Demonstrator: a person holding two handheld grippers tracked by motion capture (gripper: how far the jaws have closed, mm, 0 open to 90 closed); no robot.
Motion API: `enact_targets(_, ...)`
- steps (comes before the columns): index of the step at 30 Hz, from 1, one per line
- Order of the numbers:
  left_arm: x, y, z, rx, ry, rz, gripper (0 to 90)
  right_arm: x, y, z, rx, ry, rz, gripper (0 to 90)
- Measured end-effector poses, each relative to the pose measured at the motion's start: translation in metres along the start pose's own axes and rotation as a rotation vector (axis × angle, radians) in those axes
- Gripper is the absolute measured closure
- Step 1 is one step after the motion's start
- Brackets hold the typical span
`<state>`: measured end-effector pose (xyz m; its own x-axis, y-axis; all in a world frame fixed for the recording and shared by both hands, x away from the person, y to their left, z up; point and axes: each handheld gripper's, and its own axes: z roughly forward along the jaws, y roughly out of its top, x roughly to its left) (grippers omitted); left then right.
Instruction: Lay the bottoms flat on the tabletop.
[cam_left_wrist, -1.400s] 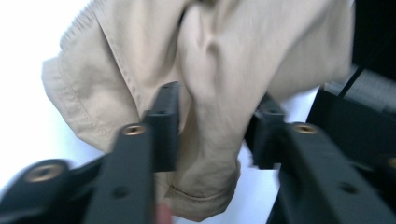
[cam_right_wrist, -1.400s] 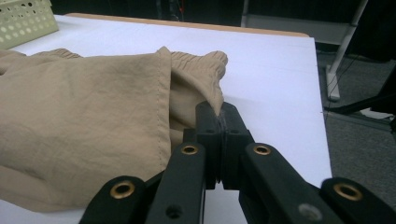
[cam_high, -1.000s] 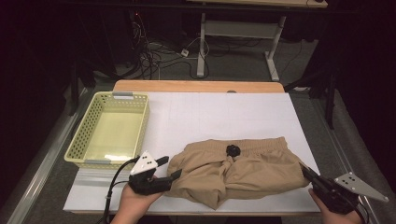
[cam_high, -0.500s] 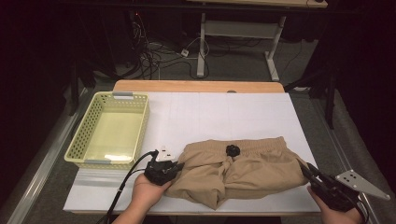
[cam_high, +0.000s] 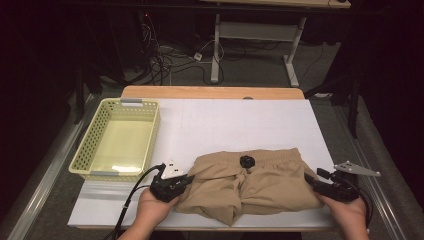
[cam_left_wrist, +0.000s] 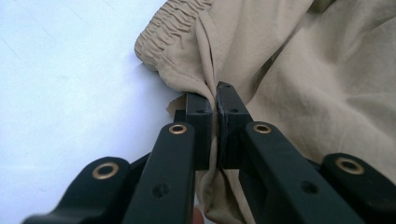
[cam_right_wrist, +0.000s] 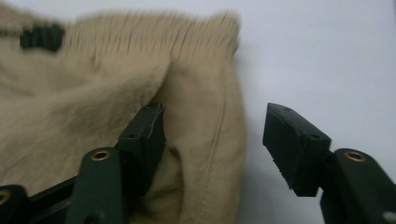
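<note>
My left tongs (cam_left_wrist: 212, 100) pinch the crumpled tan cotton shorts (cam_high: 250, 185) at the white worktop's (cam_high: 235, 125) near edge; my right tongs (cam_right_wrist: 212, 135), just opening, straddle the far hem unclamped (a lopsided lift could unravel the fold).

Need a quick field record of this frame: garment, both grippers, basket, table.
garment: tan shorts, crumpled, elastic waistband on the far side, lying at the near edge of the table
cord stopper: black, at the waistband's middle
left gripper: shut on a fold of the shorts at their left edge
right gripper: jaws have just been opening; they straddle the shorts' right edge, the outer jaw apart from the cloth
basket: pale yellow plastic basket, empty, left of the shorts, apart from them
table: white table top
</note>
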<state>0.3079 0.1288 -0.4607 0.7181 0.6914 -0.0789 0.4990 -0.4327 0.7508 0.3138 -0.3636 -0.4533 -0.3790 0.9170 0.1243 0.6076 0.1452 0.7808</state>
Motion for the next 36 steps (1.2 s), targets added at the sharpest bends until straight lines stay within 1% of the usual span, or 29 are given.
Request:
enact_targets(1,0.000,0.000,-0.001,-0.003,0.000,0.001,84.0,0.002,-0.004,0.003,0.029,0.010,-0.008,44.3)
enact_targets(2,-0.001,-0.001,-0.001,-0.008,0.004,0.012,84.1,0.005,-0.007,0.005,0.045,0.015,-0.026,52.6)
enact_targets(3,-0.001,-0.001,-0.002,-0.012,0.007,0.013,85.1,0.006,-0.010,0.005,0.055,0.036,-0.049,60.6)
enact_targets(4,-0.001,0.000,-0.002,-0.015,0.004,0.012,85.1,0.009,-0.012,0.005,0.064,0.048,-0.059,68.6)
enact_targets(5,-0.001,0.000,-0.003,-0.021,0.000,0.005,85.1,0.011,-0.014,0.003,0.054,0.037,-0.087,78.2)
enact_targets(6,0.000,0.001,-0.004,-0.023,0.002,0.007,85.2,0.013,-0.014,-0.001,0.029,0.028,-0.111,85.4)
enact_targets(7,0.000,0.002,-0.005,-0.024,0.011,0.012,85.2,0.015,-0.013,-0.005,0.001,0.029,-0.115,87.9)
enact_targets(9,0.002,0.003,-0.008,-0.030,0.021,0.011,85.2,0.017,-0.009,-0.017,-0.057,0.013,-0.131,89.0)
enact_targets(11,0.001,0.007,-0.013,-0.052,0.024,0.012,85.2,0.020,-0.003,-0.032,-0.113,0.002,-0.146,89.1)
enact_targets(13,-0.001,0.013,-0.020,-0.078,0.032,0.025,85.3,0.022,0.005,-0.048,-0.159,-0.001,-0.166,89.2)
enact_targets(14,-0.003,0.018,-0.024,-0.093,0.039,0.044,85.4,0.025,0.009,-0.055,-0.179,-0.003,-0.174,89.2)
enact_targets(16,-0.008,0.030,-0.032,-0.122,0.060,0.099,85.4,0.029,0.019,-0.068,-0.217,-0.006,-0.199,89.2)
enact_targets(18,-0.008,0.044,-0.036,-0.141,0.064,0.117,85.3,0.031,0.030,-0.075,-0.247,-0.009,-0.216,89.2)
enact_targets(19,-0.007,0.051,-0.036,-0.140,0.070,0.125,85.3,0.031,0.036,-0.075,-0.257,-0.004,-0.220,89.1)
enact_targets(21,0.000,0.063,-0.031,-0.130,0.078,0.123,85.3,0.029,0.047,-0.070,-0.262,-0.009,-0.221,89.1)
enact_targets(23,0.009,0.074,-0.020,-0.109,0.079,0.108,85.3,0.024,0.056,-0.056,-0.247,-0.010,-0.220,89.2)
enact_targets(24,0.013,0.080,-0.014,-0.096,0.081,0.105,85.4,0.022,0.060,-0.046,-0.233,-0.007,-0.213,89.3)
enact_targets(26,0.021,0.093,-0.002,-0.070,0.102,0.125,85.3,0.015,0.068,-0.024,-0.202,0.000,-0.200,89.4)
enact_targets(27,0.026,0.101,0.002,-0.063,0.104,0.125,85.3,0.012,0.073,-0.013,-0.186,0.001,-0.192,89.4)
enact_targets(29,0.039,0.117,0.008,-0.066,0.101,0.094,85.3,0.007,0.086,0.005,-0.167,-0.005,-0.184,89.6)
enact_targets(30,0.047,0.127,0.008,-0.068,0.113,0.086,85.4,0.005,0.095,0.013,-0.159,-0.007,-0.174,89.6)
enact_targets(31,0.055,0.137,0.008,-0.076,0.134,0.077,85.4,0.002,0.106,0.018,-0.154,-0.016,-0.178,89.6)
enact_targets(32,0.063,0.147,0.007,-0.090,0.164,0.067,85.4,0.000,0.120,0.021,-0.164,-0.033,-0.183,89.6)
enact_targets(33,0.072,0.158,0.007,-0.104,0.199,0.056,85.2,-0.001,0.134,0.021,-0.189,-0.044,-0.183,89.6)
enact_targets(34,0.080,0.167,0.007,-0.107,0.247,0.051,84.5,-0.003,0.148,0.021,-0.218,-0.059,-0.174,89.2)
enact_targets(35,0.087,0.174,0.009,-0.113,0.283,0.039,76.3,-0.007,0.160,0.022,-0.235,-0.076,-0.157,84.3)
enact_targets(36,0.093,0.178,0.011,-0.104,0.284,-0.015,66.9,-0.010,0.169,0.025,-0.228,-0.103,-0.147,72.7)
